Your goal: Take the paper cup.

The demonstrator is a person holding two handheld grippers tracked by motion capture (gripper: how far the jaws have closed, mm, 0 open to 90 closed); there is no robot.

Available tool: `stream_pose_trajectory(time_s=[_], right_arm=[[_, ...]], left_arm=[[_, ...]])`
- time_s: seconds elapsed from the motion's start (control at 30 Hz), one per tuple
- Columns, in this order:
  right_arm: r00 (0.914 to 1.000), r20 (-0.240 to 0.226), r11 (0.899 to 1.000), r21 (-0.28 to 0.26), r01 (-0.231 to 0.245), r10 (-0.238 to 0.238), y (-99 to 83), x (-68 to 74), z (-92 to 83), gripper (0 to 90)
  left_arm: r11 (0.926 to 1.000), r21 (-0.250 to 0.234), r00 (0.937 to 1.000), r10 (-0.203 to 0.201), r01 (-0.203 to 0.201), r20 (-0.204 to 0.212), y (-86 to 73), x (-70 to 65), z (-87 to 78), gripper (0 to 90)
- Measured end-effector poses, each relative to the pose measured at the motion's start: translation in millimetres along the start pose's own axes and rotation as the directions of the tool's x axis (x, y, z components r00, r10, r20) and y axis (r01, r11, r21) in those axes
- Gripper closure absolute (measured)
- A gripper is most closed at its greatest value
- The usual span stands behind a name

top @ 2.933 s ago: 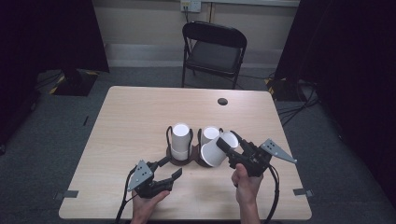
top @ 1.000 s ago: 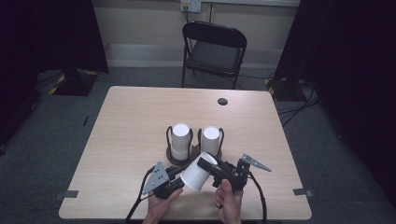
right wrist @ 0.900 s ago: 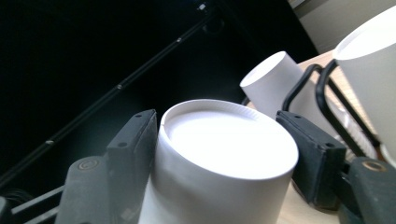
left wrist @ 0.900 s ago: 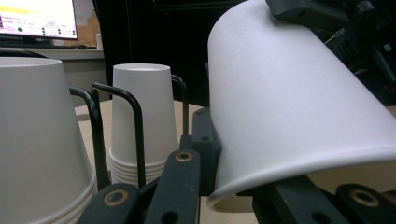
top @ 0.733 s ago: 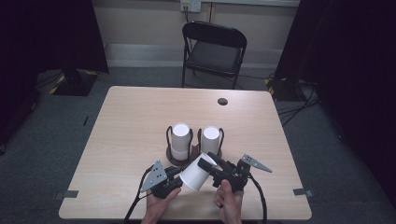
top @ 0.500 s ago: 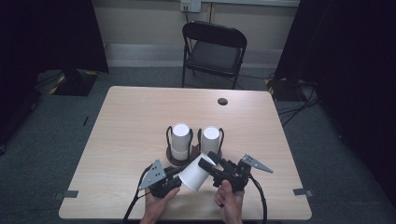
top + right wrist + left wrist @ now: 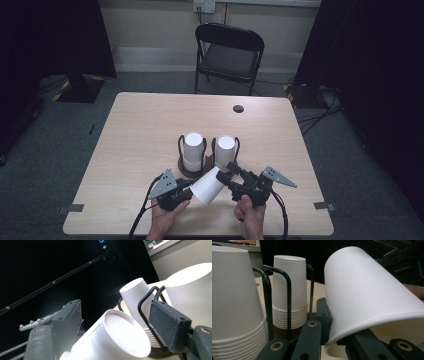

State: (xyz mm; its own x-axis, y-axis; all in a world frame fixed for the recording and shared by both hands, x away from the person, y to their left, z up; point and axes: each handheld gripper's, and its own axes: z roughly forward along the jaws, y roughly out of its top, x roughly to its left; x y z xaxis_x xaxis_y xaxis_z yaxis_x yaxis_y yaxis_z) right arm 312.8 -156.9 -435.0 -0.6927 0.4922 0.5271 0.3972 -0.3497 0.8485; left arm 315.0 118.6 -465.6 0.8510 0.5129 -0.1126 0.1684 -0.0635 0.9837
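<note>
Now, low in the middle of the high view, one white paper cup lies tipped on its side between the two grippers. Its wide mouth points to the lower left of the frame and its closed bottom points to the upper right.

The left gripper sits at the lower left of the cup. In the left gripper view its black jaws are squeezed tight on the cup's rim, one jaw outside the wall and one inside the mouth. The cup fills the right side of that frame.

The right gripper sits at the lower right, held by a hand. Its jaws have just been opening. In the right gripper view the pads stand apart, one at the left and one at the right, and the cup's round bottom shows between them. The pads do not press on the cup.

Just above the grippers, near the middle of the table, stands a dark wire holder with two stacks of upside-down white cups. The left stack and the right stack stand side by side. The tipped cup lies just in front of the holder.

A small dark round thing lies on the table farther up. A black folding chair stands behind the table at the top.
</note>
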Motion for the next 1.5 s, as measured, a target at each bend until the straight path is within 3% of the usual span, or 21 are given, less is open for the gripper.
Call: stream_pose_trajectory(time_s=[0.3,0.43,0.57,0.6,0.7,0.73,0.8,0.93,0.97,1.0,1.03,1.1,1.17,1.2,1.23,1.3,1.33,1.37,1.43,1.47,1.5], right_arm=[[0.9943,0.040,0.995,0.029,0.098,-0.099,0.0,2.2,-4.9,26.3],[0.9842,0.060,0.985,0.050,0.164,-0.167,-0.8,4.6,-7.4,26.0],[0.9798,0.072,0.982,0.049,0.184,-0.187,-0.7,4.4,-8.8,25.6],[0.9772,0.075,0.979,0.054,0.195,-0.199,-0.4,4.1,-10.3,25.5],[0.9731,0.080,0.975,0.060,0.212,-0.216,-0.4,4.2,-11.2,25.4],[0.9711,0.077,0.973,0.069,0.221,-0.226,-0.4,4.5,-12.2,24.9],[0.9673,0.070,0.969,0.071,0.239,-0.244,-0.5,4.9,-13.3,24.2],[0.9575,0.067,0.956,0.106,0.273,-0.280,-1.3,6.8,-14.8,22.9],[0.9575,0.067,0.956,0.106,0.273,-0.280,-1.3,6.8,-14.8,22.9],[0.9521,0.063,0.949,0.123,0.290,-0.299,-2.2,7.9,-15.2,21.7],[0.9493,0.063,0.945,0.131,0.298,-0.308,-2.5,8.6,-15.7,21.7],[0.9436,0.053,0.938,0.139,0.317,-0.327,-3.3,9.3,-16.2,20.8],[0.9428,0.046,0.936,0.144,0.321,-0.330,-3.5,10.0,-16.4,20.8],[0.9409,0.040,0.933,0.148,0.327,-0.336,-3.6,9.9,-16.1,20.8],[0.9394,0.040,0.931,0.155,0.331,-0.340,-3.6,10.3,-15.7,20.8],[0.9375,0.039,0.928,0.163,0.335,-0.346,-3.7,10.7,-15.4,20.8],[0.9293,0.025,0.916,0.180,0.358,-0.369,-4.0,11.6,-14.7,20.8],[0.9252,0.022,0.911,0.187,0.369,-0.379,-4.3,12.4,-14.1,20.8],[0.9163,0.015,0.897,0.209,0.389,-0.400,-4.5,14.2,-13.1,20.8],[0.9114,0.011,0.891,0.215,0.400,-0.411,-4.4,14.9,-12.6,20.8],[0.9114,0.011,0.891,0.215,0.400,-0.411,-4.4,14.9,-12.6,20.8]], left_arm=[[0.9956,0.091,0.9997,0.021,-0.021,-0.008,7.9,5.2,-4.7,85.7],[0.9879,0.151,0.9991,0.041,-0.038,-0.012,13.0,7.4,-5.4,85.8],[0.9819,0.182,0.9985,0.053,-0.050,-0.011,16.5,8.9,-4.5,85.8],[0.9754,0.212,0.9980,0.063,-0.060,-0.007,19.2,9.8,-4.4,85.8],[0.9712,0.230,0.9978,0.066,-0.064,0.001,21.2,10.3,-3.3,85.7],[0.9640,0.256,0.9972,0.074,-0.072,0.000,23.9,10.7,-2.4,85.7],[0.9609,0.267,0.9972,0.075,-0.072,0.001,25.2,10.8,-1.9,85.7],[0.9428,0.325,0.9973,0.070,-0.074,0.022,29.2,13.0,2.1,85.7],[0.9428,0.325,0.9973,0.070,-0.074,0.022,29.2,13.0,2.1,85.7],[0.9293,0.360,0.9965,0.079,-0.084,0.028,30.2,12.2,4.7,85.7],[0.9224,0.375,0.9955,0.089,-0.094,0.033,30.7,12.3,5.6,85.7],[0.9218,0.378,0.9962,0.080,-0.087,0.036,30.6,12.1,6.2,85.8],[0.9138,0.397,0.9964,0.074,-0.084,0.041,32.3,13.2,7.8,85.9],[0.9138,0.397,0.9964,0.074,-0.084,0.041,32.3,13.2,7.8,85.9],[0.9081,0.410,0.9962,0.075,-0.086,0.043,34.3,14.1,8.2,85.9],[0.9053,0.416,0.9963,0.073,-0.085,0.046,35.3,14.4,8.3,85.9],[0.9022,0.423,0.9963,0.073,-0.085,0.045,36.6,15.0,8.2,85.9],[0.9025,0.423,0.9966,0.069,-0.082,0.046,37.5,15.6,8.6,85.9],[0.8907,0.447,0.9963,0.068,-0.084,0.052,41.0,16.7,8.9,85.9],[0.8907,0.447,0.9963,0.068,-0.084,0.052,41.0,16.7,8.9,85.9],[0.8906,0.448,0.9969,0.062,-0.077,0.048,41.5,16.5,9.5,85.9]])
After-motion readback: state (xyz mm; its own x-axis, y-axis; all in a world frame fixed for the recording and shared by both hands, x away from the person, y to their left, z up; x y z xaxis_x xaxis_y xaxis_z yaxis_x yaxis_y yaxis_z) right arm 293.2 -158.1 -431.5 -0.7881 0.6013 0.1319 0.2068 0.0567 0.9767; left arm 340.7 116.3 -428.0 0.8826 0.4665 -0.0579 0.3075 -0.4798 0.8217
